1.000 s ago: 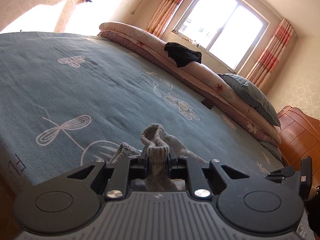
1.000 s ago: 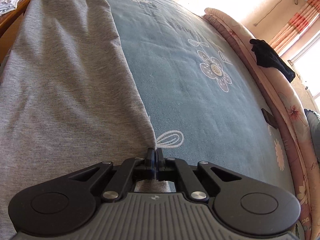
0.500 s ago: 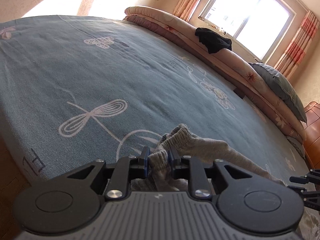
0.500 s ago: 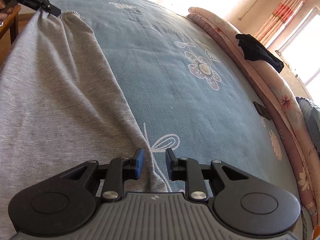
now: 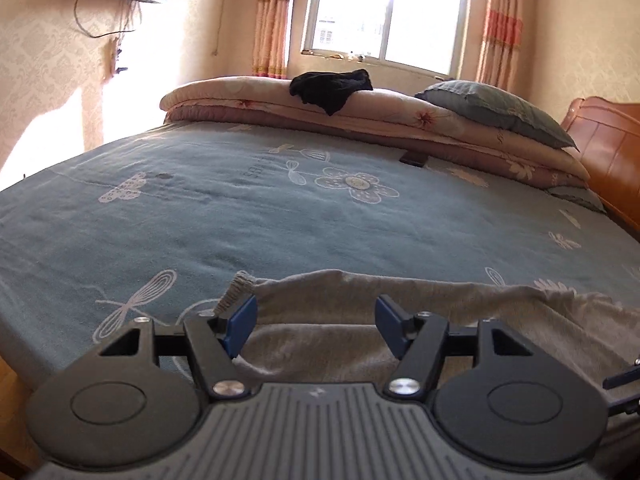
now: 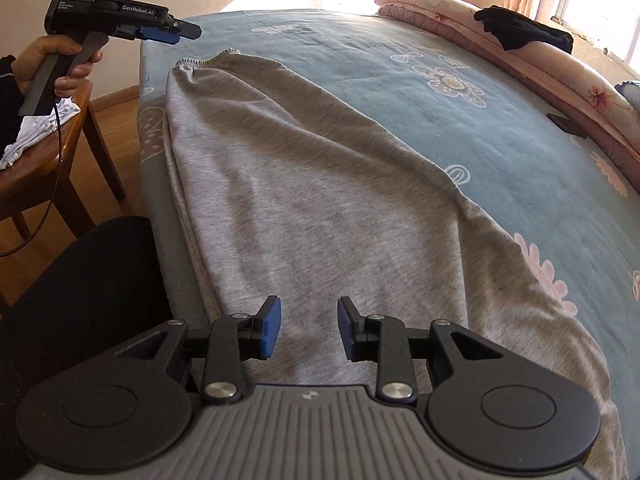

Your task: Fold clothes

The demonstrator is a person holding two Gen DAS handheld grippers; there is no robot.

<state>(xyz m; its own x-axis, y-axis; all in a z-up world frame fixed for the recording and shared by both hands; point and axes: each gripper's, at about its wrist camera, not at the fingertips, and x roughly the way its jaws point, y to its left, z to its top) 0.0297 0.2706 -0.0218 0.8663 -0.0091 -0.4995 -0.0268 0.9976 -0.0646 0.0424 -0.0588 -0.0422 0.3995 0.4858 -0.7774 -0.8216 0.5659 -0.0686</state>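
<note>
While its jaws are opening wide, the left gripper (image 5: 316, 322) hovers over the near edge of a bed, its blue pads clear of the grey garment (image 5: 400, 304) that lies flat on the blue flowered bedspread (image 5: 248, 216); the garment's ribbed cuff (image 5: 236, 286) sits just beyond the left pad, and nothing is pinched between the jaws. Across the bed in this left wrist view, a folded pink quilt (image 5: 400, 120) carries a black cloth (image 5: 330, 86) and a grey pillow (image 5: 492, 110) beneath a bright window (image 5: 384, 12) with striped curtains (image 5: 270, 16), a wooden headboard (image 5: 604, 148) at right. In the right wrist view, the right gripper (image 6: 308, 328) hangs over the near end of the same grey garment (image 6: 304, 200), its jaws also opening and holding nothing, the fabric spread below them. The garment stretches away along the bed's edge to its elastic end (image 6: 204, 58) near the far corner, where a hand (image 6: 52, 60) holds the left gripper (image 6: 176, 34) just above and clear of it. A wooden chair (image 6: 52, 152) with white cloth (image 6: 36, 132) stands beside the bed.
</note>
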